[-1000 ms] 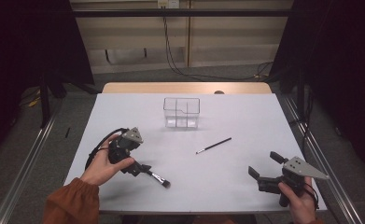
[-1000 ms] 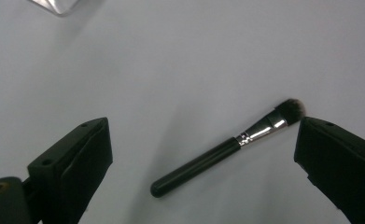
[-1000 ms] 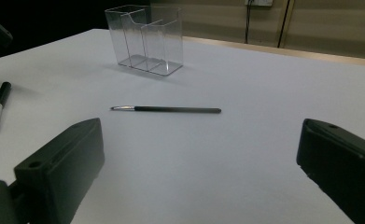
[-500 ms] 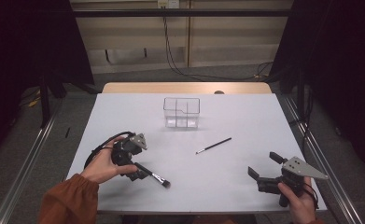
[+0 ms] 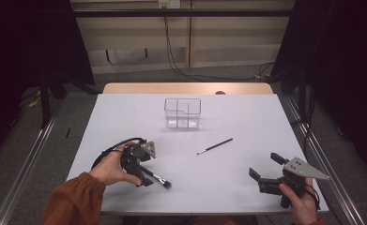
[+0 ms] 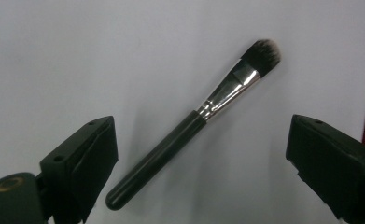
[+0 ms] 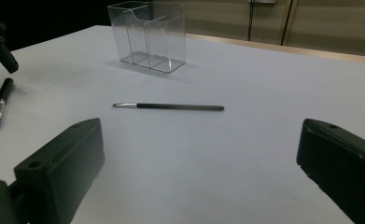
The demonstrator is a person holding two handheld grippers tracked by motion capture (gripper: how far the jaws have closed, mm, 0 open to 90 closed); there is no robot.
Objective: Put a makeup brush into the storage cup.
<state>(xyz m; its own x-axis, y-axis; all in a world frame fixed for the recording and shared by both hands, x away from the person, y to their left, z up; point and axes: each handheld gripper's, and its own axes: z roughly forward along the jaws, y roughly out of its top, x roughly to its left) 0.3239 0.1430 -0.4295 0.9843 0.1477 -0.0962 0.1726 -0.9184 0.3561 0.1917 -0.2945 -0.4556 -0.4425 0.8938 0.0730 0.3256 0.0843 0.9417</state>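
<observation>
A thick makeup brush (image 5: pixel 158 178) with a black handle, silver ferrule and dark bristles lies flat near the table's front left. My left gripper (image 5: pixel 142 174) points down over its handle. In the left gripper view the brush (image 6: pixel 189 128) lies slanted between the wide-apart jaws of the open left gripper (image 6: pixel 201 137), neither jaw touching it. A thin black brush (image 5: pixel 215 146) lies mid-table, ahead of my right gripper (image 5: pixel 265 165), which stands open and empty. The right gripper view shows the thin brush (image 7: pixel 168 107) well beyond the right gripper (image 7: pixel 199 140).
A clear plastic organizer (image 5: pixel 182 113) with compartments stands empty at the table's back centre, also seen as the organizer (image 7: pixel 147 37) behind the thin brush. The white table (image 5: pixel 247 117) ends close to both hands at the front edge.
My left gripper has shifted a little right and toward the front edge, coming down over the thick brush's handle. The right gripper and both brushes have stayed put.
</observation>
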